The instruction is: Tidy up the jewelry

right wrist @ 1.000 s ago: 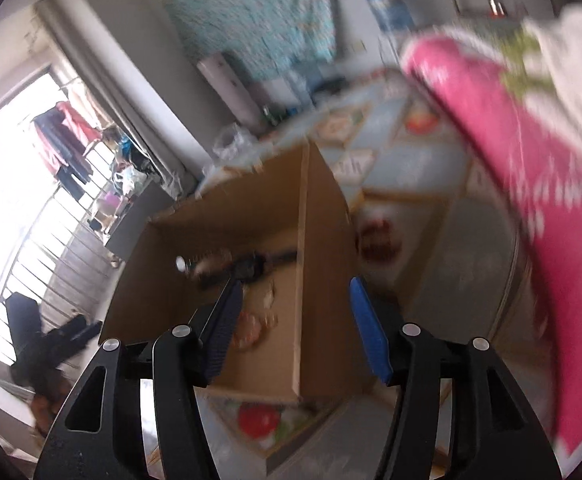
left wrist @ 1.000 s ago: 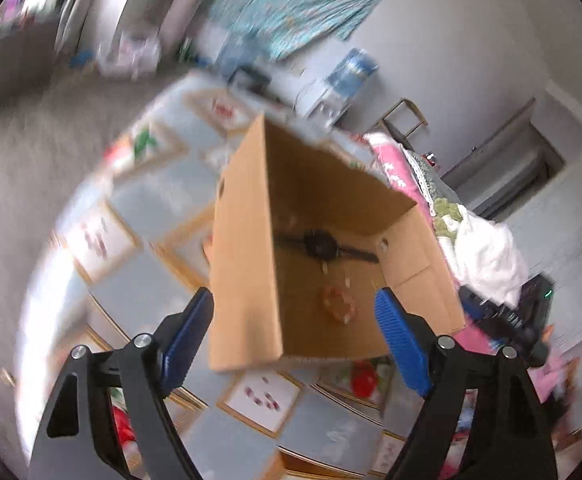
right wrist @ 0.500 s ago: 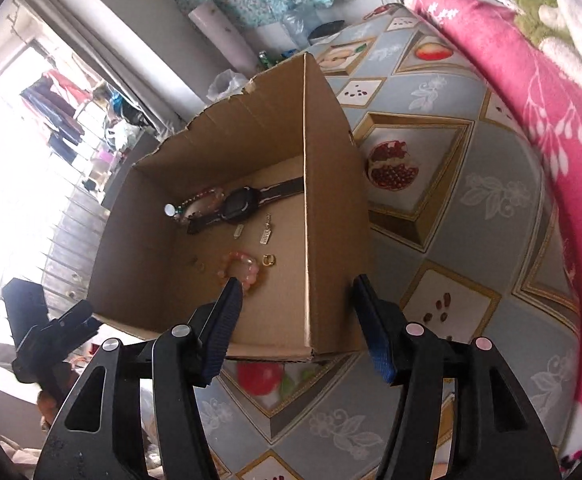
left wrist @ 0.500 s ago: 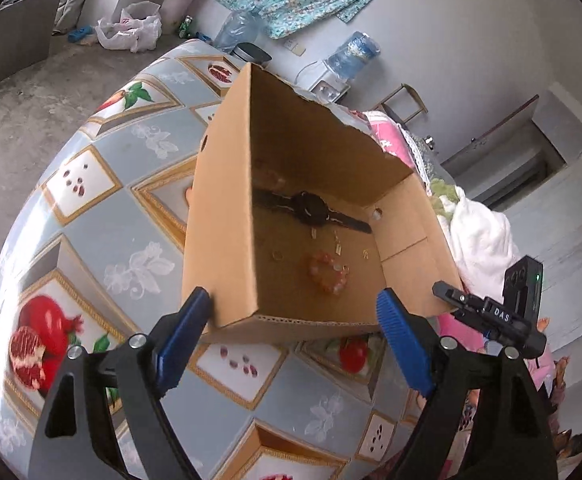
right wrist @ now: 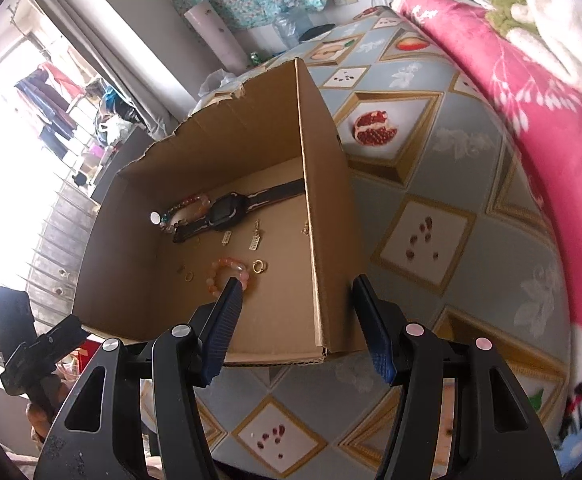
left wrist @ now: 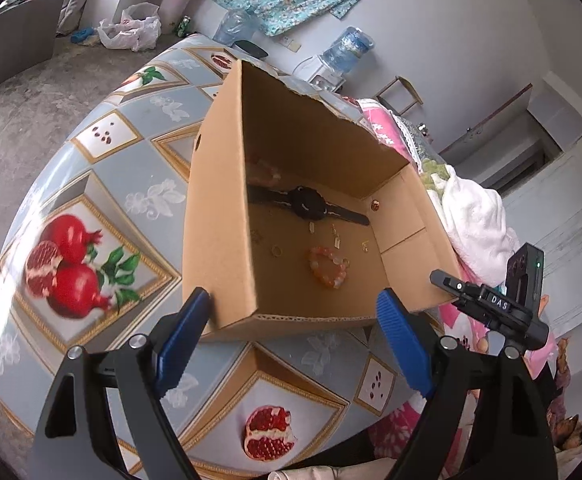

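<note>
An open cardboard box [left wrist: 219, 216] [right wrist: 327, 216] stands on a table with a pomegranate-print cloth [left wrist: 103, 184] [right wrist: 451, 184]. On its floor lie a black watch [left wrist: 309, 206] [right wrist: 227, 210], an orange bead bracelet [left wrist: 327, 270] [right wrist: 227, 270], a pale bead bracelet [right wrist: 189, 208], small gold rings [right wrist: 259, 266] and earrings [right wrist: 255, 240]. My left gripper [left wrist: 295, 308] is open and empty, just above the box's near edge. My right gripper [right wrist: 295, 292] is open and empty, its jaws on either side of the box's right wall near the front corner.
A pink flowered blanket [right wrist: 531, 92] with white cloth [left wrist: 475, 220] lies along the table's far side. The other gripper shows beside the box in each view [left wrist: 491, 304] [right wrist: 31, 344]. Beyond are a water bottle [left wrist: 347, 50], plastic bags [left wrist: 131, 32] and a barred window [right wrist: 19, 160].
Both views have gone from blurred to sharp. Both grippers have moved closer to the box and look down into it; the right gripper's jaws now straddle its right wall. Both stay open.
</note>
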`<action>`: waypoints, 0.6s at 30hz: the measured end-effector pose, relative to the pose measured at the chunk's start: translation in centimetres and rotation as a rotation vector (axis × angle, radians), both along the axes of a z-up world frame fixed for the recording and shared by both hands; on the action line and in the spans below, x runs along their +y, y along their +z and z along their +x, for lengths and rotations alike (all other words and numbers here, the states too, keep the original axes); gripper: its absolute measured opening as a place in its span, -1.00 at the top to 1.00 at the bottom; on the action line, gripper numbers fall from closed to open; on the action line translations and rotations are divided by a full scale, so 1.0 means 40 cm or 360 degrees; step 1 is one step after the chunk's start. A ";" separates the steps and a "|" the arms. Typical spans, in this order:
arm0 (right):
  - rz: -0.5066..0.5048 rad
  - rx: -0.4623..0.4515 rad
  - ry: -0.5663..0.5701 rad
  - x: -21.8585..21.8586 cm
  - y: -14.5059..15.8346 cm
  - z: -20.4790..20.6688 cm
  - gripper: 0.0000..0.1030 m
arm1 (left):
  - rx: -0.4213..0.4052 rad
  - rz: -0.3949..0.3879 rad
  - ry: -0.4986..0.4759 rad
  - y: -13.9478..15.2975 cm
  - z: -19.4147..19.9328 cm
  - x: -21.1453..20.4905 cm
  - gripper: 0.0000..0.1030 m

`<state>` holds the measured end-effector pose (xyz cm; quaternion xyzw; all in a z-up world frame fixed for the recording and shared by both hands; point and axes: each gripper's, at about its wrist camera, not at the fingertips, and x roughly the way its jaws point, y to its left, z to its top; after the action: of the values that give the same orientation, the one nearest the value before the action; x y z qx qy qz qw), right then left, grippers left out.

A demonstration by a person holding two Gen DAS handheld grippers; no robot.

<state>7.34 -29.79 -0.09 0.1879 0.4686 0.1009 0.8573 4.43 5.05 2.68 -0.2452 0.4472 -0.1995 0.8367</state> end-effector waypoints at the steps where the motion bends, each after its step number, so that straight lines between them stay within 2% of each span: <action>1: 0.0001 -0.0001 -0.0004 0.003 0.001 -0.003 -0.09 | -0.0003 -0.0005 0.0005 -0.001 -0.007 0.001 -0.60; 6: 0.0007 -0.0044 -0.0014 0.002 0.005 -0.024 -0.09 | -0.0049 -0.0008 0.0028 -0.003 -0.032 0.005 -0.60; 8: -0.0033 -0.0107 -0.0057 -0.003 0.022 -0.045 -0.12 | -0.0095 0.0027 0.0098 0.008 -0.047 0.010 -0.62; 9: -0.0058 -0.0138 -0.0089 -0.007 0.031 -0.057 -0.21 | -0.0155 0.0094 0.0172 0.020 -0.067 0.016 -0.62; 12: -0.0111 -0.0269 -0.0197 -0.022 0.060 -0.122 -0.33 | -0.0288 0.0261 0.0265 0.053 -0.125 0.011 -0.62; 16: -0.0290 -0.0383 -0.0294 -0.009 0.069 -0.215 -0.41 | -0.0464 0.0477 0.0286 0.098 -0.194 -0.030 -0.73; 18: -0.0420 -0.0441 -0.0338 0.011 0.068 -0.267 -0.58 | -0.0501 0.0529 0.0275 0.107 -0.217 -0.050 -0.84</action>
<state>-3.33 -29.34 2.63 0.1068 0.3331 -0.0272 0.9364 -4.23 3.04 6.97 -0.1073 0.3154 -0.0867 0.9389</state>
